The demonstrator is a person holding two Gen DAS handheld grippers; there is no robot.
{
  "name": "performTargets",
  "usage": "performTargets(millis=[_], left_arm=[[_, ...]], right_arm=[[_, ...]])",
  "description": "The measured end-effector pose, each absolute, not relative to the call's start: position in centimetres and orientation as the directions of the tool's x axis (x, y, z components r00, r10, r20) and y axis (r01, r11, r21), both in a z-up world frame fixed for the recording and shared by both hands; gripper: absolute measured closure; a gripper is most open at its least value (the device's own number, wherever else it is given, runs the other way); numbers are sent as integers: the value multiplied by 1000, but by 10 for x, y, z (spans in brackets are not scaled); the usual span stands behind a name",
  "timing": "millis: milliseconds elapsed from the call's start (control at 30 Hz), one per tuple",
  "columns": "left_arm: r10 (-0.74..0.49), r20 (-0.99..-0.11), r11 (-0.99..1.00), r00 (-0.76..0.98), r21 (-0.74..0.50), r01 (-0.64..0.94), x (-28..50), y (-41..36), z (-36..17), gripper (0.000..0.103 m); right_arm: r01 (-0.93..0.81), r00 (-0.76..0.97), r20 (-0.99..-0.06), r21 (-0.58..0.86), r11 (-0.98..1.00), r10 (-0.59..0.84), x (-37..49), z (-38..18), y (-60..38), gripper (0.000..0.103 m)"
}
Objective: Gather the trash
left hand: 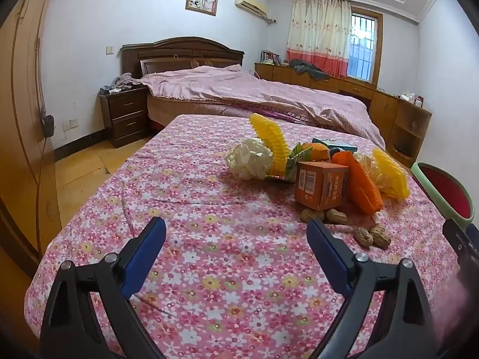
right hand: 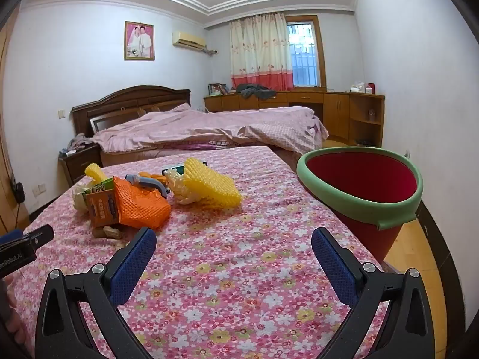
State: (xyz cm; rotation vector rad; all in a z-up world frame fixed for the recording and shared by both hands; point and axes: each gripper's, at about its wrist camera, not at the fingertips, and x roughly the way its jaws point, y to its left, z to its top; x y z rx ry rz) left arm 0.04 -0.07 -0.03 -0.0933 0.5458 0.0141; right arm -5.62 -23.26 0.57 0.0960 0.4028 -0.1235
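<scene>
A pile of trash lies on the floral cloth point(left hand: 209, 239): an orange carton point(left hand: 320, 184), orange foam net point(left hand: 359, 182), yellow foam nets point(left hand: 271, 137), a crumpled white wad point(left hand: 250, 158) and peanut shells point(left hand: 371, 234). In the right wrist view the carton point(right hand: 101, 205), orange net point(right hand: 140, 206) and yellow net point(right hand: 209, 190) sit left of centre. A red bucket with a green rim point(right hand: 362, 191) stands at the right edge; it also shows in the left wrist view point(left hand: 443, 191). My left gripper point(left hand: 236, 239) is open and empty, short of the shells. My right gripper point(right hand: 233, 245) is open and empty over bare cloth.
A bed with a pink quilt point(left hand: 239, 89) lies beyond the cloth-covered surface. A dark nightstand point(left hand: 125, 113) stands at its left. Wooden cabinets point(right hand: 344, 110) line the far wall under a curtained window. Wooden floor point(left hand: 80, 167) shows at the left.
</scene>
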Motion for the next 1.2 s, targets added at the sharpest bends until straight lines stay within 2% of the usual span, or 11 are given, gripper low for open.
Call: performTargets(millis=[167,200,333,1200], left_arm=[[-17,-547,995,837,-87,-38,10,1,-2,8],[-12,-524,996,852,-86,-39,4,0,0,8],[-14,-520,995,854,-92,-40,1,2,1,8],[-15,-521,994,854,-102,-44,-2,0,0,8]], right_arm=[[139,916,-389,67,988,-102,-56,6,-233,0],[139,916,-389,66,988,-103,-57,6,-233,0],[138,916,-388,62,988,-104,-57,6,-232,0],[139,916,-387,60,988,-105,-57,6,-232,0]])
